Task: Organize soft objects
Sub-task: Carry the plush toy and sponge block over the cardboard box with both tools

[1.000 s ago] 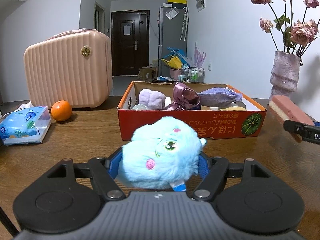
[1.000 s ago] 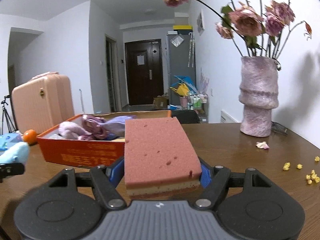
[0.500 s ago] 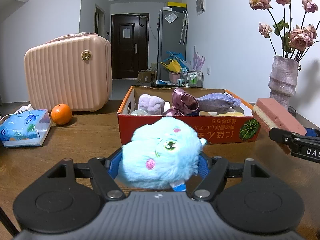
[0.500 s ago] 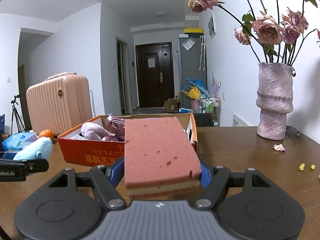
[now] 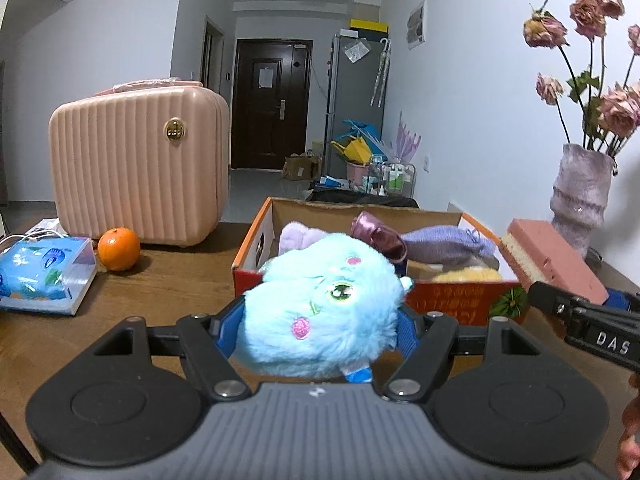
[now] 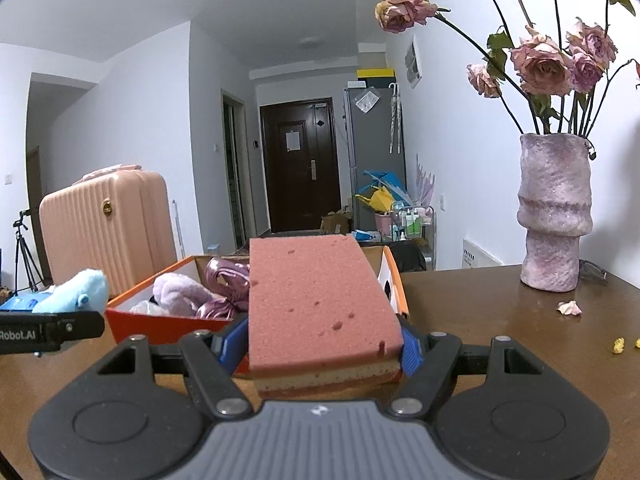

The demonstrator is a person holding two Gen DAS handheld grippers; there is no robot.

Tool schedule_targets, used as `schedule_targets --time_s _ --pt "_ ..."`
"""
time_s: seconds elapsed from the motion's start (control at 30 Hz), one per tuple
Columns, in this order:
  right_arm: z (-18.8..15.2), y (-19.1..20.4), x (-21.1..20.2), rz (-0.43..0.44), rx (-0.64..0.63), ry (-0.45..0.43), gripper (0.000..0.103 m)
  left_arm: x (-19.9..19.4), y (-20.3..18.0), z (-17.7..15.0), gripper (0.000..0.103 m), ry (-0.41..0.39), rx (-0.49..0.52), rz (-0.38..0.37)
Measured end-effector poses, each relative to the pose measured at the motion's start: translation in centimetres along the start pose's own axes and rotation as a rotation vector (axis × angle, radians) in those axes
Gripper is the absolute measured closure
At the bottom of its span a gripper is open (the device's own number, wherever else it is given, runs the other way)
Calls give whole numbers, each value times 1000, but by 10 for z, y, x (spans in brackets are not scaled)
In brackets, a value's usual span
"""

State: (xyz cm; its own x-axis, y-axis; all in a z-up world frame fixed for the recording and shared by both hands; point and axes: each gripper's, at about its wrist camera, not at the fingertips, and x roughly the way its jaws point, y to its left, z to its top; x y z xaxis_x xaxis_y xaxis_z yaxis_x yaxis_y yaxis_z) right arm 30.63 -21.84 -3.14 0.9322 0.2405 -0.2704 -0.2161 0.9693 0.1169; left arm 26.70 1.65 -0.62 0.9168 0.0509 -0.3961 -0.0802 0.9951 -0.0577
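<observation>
Your orange cardboard box (image 5: 448, 300) already holds several soft items. Your left gripper (image 5: 320, 320) fingers pinch the fluffy light-blue plush toy (image 5: 320, 312); your right gripper (image 6: 320, 344) fingers pinch the pink rectangular sponge (image 6: 316, 304). Both remain outside the box, just near it, unplaced.

Brown wooden table (image 5: 168, 280), grain showing, spread across both views. At far left in the left wrist view, pink ribbed suitcase (image 5: 136, 160) upright on it; orange (image 5: 119, 249) just in front of its near corner. Left of the orange, blue tissue pack (image 5: 40, 276) lying flat, white cable behind it. Centre, orange cardboard box (image 5: 452, 300) open-topped, resting on the wood, soft items inside. Far right, mauve textured vase (image 6: 554, 216) with dried roses, well apart from the box. Near the vase, one fallen pink petal (image 6: 570, 308); nearer and further right, small yellow bits (image 6: 619, 345) scattered on the surface.
</observation>
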Motion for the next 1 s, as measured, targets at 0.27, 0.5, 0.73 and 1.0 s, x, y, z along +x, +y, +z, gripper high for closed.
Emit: schedule_targets --time_s 0.27,0.5,0.73,1.0 --pt "8 7 27 -4 -2 -24 31 20 -3 20 30 -28 -34 -14" --pt "16 13 50 4 -13 -39 31 40 -6 35 30 -47 -53 -12" --pt "21 16 69 9 -19 -50 31 62 -6 49 30 -58 -75 -5" --pt "27 18 92 8 -24 -55 31 82 -9 58 30 -65 -80 1"
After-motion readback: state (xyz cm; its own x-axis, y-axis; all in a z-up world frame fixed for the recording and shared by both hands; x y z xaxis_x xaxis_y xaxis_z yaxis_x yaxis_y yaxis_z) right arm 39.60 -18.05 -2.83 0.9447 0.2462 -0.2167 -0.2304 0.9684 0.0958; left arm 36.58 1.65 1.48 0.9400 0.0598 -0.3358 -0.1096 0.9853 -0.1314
